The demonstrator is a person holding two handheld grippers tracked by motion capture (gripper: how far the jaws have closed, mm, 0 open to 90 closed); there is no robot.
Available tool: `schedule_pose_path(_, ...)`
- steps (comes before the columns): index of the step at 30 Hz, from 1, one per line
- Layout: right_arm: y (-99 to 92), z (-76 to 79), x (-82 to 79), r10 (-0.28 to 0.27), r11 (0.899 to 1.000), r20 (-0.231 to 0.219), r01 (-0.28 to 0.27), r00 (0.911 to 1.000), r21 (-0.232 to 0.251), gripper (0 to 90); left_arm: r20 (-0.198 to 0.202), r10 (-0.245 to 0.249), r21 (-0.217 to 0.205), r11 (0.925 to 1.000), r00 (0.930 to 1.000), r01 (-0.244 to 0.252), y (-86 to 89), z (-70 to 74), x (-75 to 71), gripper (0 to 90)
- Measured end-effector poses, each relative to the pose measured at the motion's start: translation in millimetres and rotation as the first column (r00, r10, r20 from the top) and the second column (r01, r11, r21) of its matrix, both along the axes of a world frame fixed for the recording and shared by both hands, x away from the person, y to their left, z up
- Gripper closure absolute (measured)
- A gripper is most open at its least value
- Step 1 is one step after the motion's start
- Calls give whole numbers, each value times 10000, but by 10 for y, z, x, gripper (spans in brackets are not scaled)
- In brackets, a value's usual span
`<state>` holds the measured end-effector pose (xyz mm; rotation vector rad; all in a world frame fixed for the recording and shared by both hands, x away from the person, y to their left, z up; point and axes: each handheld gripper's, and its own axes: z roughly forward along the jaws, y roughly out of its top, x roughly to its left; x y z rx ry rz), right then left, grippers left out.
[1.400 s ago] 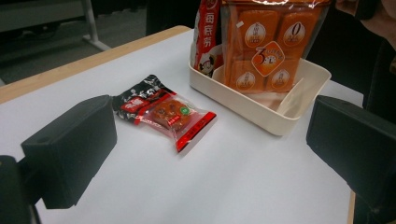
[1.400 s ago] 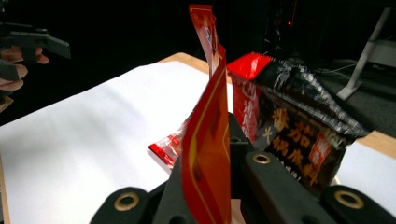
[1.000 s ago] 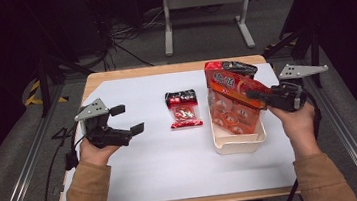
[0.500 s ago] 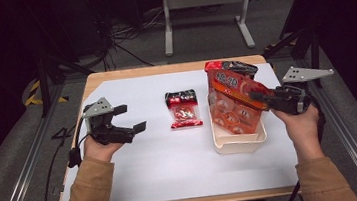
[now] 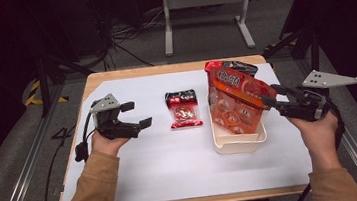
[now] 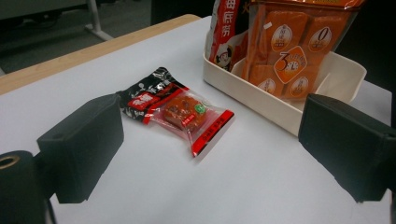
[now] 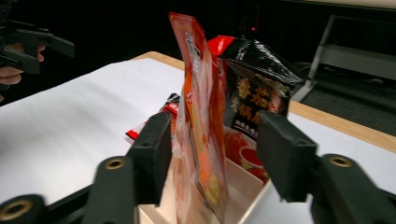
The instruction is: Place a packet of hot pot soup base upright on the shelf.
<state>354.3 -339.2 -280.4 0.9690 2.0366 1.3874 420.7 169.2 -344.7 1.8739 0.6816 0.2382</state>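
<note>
An orange snack bag (image 5: 237, 103) stands upright in a cream bin (image 5: 239, 145) right of the table's middle, in front of a red-and-black bag (image 5: 224, 68). My right gripper (image 5: 269, 96) is level with the orange bag (image 7: 201, 116), which stands between its jaws. The jaws have just been opening and the pads (image 7: 152, 149) stand off the bag. A small red-and-black snack packet (image 5: 183, 109) lies flat on the white table top. My left gripper (image 5: 138, 115) hovers open to its left, and the packet (image 6: 182, 109) lies ahead of its jaws.
The bin's near wall (image 6: 261, 109) stands just right of the packet. The white sheet ends at the table's wooden edge (image 5: 173, 68). A metal stand (image 5: 204, 7) and cables lie on the floor beyond. My left gripper (image 7: 37, 44) shows far off at the upper left.
My right gripper's jaws have opened off the orange bag, which stays standing in the bin, and the hand has drawn slightly right. My left gripper has shifted a little toward the packet.
</note>
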Motion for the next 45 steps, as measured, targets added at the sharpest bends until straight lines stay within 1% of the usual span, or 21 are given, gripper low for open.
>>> schedule_pose_path(5,-83,-26,-113,-287,9994,90,289,9995,-164,371,131,80,-39,10000,9999,-79,-34,-3,12,67)
schedule_pose_path(6,-96,-32,-130,-341,9992,103,343,9994,-207,364,249,123,38,9999,9996,-124,-37,-2,22,67)
schedule_pose_path(9,-137,-59,-167,-420,9989,156,423,9990,-202,338,149,157,-14,9999,9998,-156,-53,-5,28,70)
schedule_pose_path(11,-175,-97,-195,-446,9989,79,447,9990,-103,320,71,23,-146,9999,10000,-22,-64,-7,40,75)
schedule_pose_path(14,-217,-184,-243,-454,9989,96,456,9989,-141,301,123,-10,-118,9999,9999,11,-98,13,36,75)
schedule_pose_path(16,-239,-233,-257,-466,9989,212,467,9987,-27,298,159,-42,-102,9999,9999,43,-115,29,45,75)
schedule_pose_path(18,-251,-264,-238,-427,9988,28,427,9991,-218,293,210,9,3,10000,9998,-9,-148,43,73,75)
schedule_pose_path(19,-255,-274,-242,-570,9975,70,572,9984,-425,293,154,40,50,10000,9999,-41,-165,45,93,72)
schedule_pose_path(22,-279,-301,-229,-610,9973,88,613,9981,-415,293,34,103,96,9999,9999,-103,-202,59,162,68)
schedule_pose_path(27,-347,-393,-174,-765,9967,-69,763,9970,-265,293,229,443,222,9987,9988,-448,-271,76,295,78)
schedule_pose_path(29,-361,-413,-161,-790,9966,-98,787,9968,-233,293,235,523,171,9985,9984,-527,-286,68,327,89)
schedule_pose_path(31,-388,-454,-131,-800,9967,-167,798,9967,-156,293,238,735,192,9971,9970,-740,-319,46,434,94)
schedule_pose_path(32,-402,-471,-118,-822,9964,-128,819,9965,-197,293,251,767,164,9969,9967,-771,-333,36,482,98)
schedule_pose_path(34,-425,-494,-103,-831,9965,-184,830,9964,-82,293,309,820,109,9965,9962,-824,-358,19,562,105)
schedule_pose_path(36,-451,-520,-86,-845,9964,-149,845,9963,-23,293,425,935,161,9954,9947,-942,-382,3,628,107)
schedule_pose_path(37,-467,-535,-76,-857,9963,-179,856,9962,-25,293,385,997,195,9947,9943,-1005,-396,-6,679,109)
schedule_pose_path(39,-495,-570,-51,-879,9961,-250,880,9958,21,293,314,1000,204,9947,9945,-1007,-406,-19,761,113)
schedule_pose_path(41,-510,-596,-35,-904,9959,-311,905,9954,5,293,354,1014,212,9945,9942,-1022,-419,-38,837,112)
schedule_pose_path(43,-511,-615,-26,-936,9956,-320,935,9951,-22,293,271,1009,271,9945,9945,-1016,-436,-61,904,108)
schedule_pose_path(44,-511,-623,-25,-936,9956,-312,936,9951,-9,293,268,1007,358,9942,9946,-1016,-445,-75,934,107)
schedule_pose_path(45,-511,-636,-21,-918,9958,-266,918,9954,-11,293,289,1054,343,9937,9940,-1063,-450,-92,956,106)
